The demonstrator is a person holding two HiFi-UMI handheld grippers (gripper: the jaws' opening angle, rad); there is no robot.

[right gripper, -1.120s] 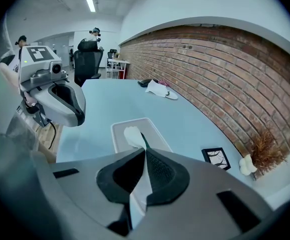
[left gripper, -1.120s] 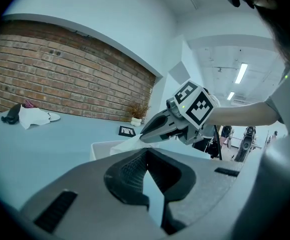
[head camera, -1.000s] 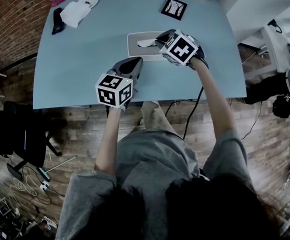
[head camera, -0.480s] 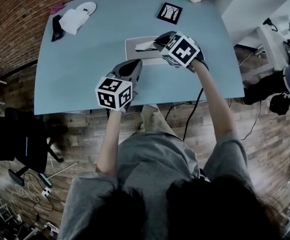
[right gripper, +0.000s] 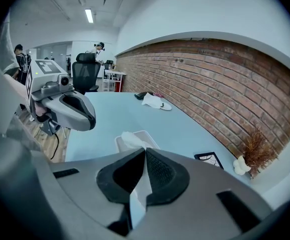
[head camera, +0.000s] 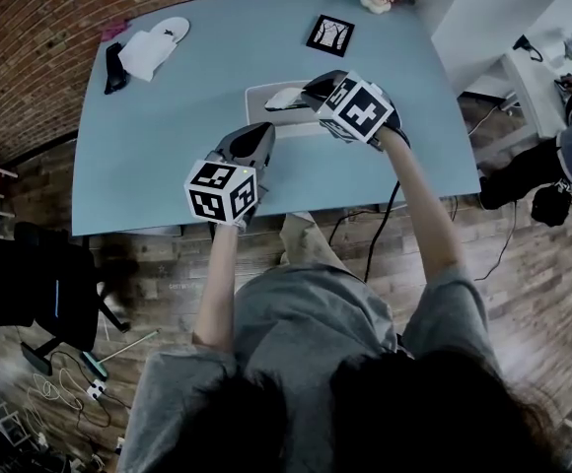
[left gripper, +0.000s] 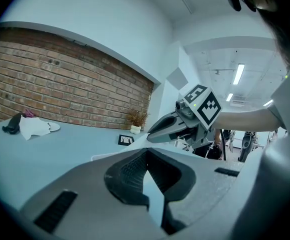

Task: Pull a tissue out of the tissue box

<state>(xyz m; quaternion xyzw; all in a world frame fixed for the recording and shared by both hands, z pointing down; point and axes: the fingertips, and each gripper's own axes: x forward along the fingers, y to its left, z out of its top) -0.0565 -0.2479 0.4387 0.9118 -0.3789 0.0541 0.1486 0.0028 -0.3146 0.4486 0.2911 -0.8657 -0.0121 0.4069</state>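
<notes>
The grey left gripper [head camera: 258,132] is held closed and empty. From the flat white tissue box [head camera: 254,106], a white tissue [head camera: 284,97] is drawn slightly higher than a second ago, pinched in the closed grey right gripper [head camera: 304,91]. Extraction is judged underway, not finished.

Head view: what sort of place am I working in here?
Probably an open office or lab: an exposed brick wall, an office chair beyond the blue table, and ceiling strip lights.

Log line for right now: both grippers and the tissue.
right gripper: shut on tissue | tissue: partly out of tissue box | left gripper: shut, empty
</notes>
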